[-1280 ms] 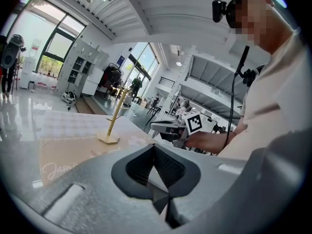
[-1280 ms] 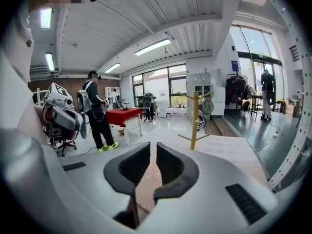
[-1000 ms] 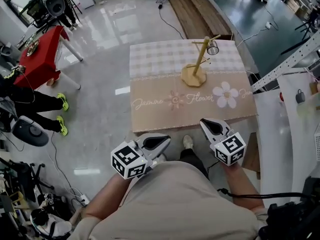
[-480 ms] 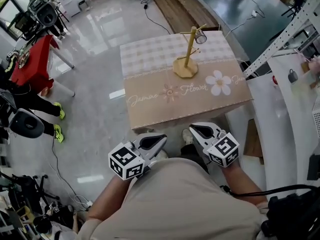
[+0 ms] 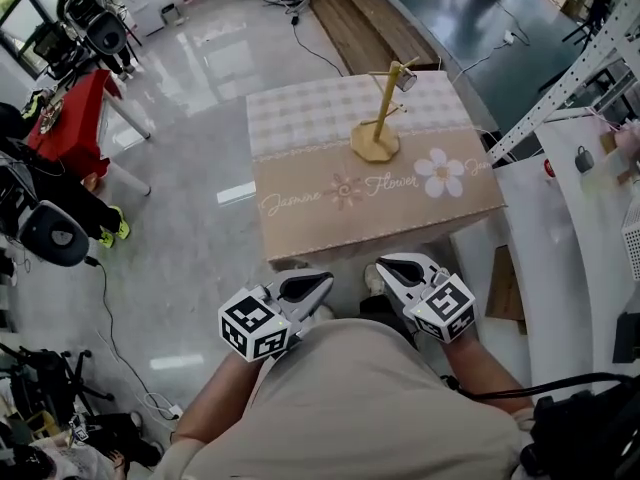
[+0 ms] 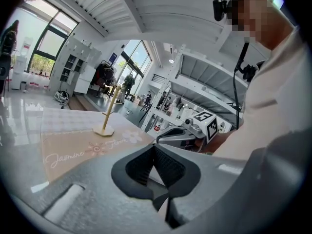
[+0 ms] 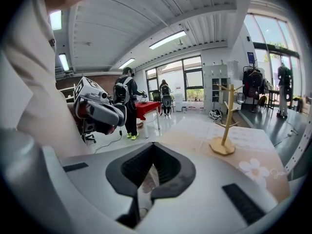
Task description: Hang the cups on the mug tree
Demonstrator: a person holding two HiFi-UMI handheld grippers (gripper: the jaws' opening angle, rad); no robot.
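A wooden mug tree (image 5: pixel 378 118) stands on the far half of the cloth-covered table (image 5: pixel 320 128). One metal cup (image 5: pixel 406 79) hangs from its upper right peg. No other cup is in view. Both grippers are held close to the person's body, short of the table's near edge. My left gripper (image 5: pixel 325 280) is shut with nothing in it. My right gripper (image 5: pixel 385 266) is likewise shut and empty. The left gripper view shows the jaws (image 6: pixel 154 147) closed and the tree (image 6: pixel 108 118) far off. In the right gripper view the jaws (image 7: pixel 153 145) meet, with the tree (image 7: pixel 224 126) ahead to the right.
A red table (image 5: pixel 75 118) and a black chair (image 5: pixel 50 233) stand on the shiny floor at the left. A white counter (image 5: pixel 580 198) and a slanted metal frame (image 5: pixel 560 78) flank the table's right side. Two people (image 7: pixel 124 101) stand in the background.
The right gripper has drifted a little left, nearer the left one. The head view has shifted slightly. The cup still hangs on the tree.
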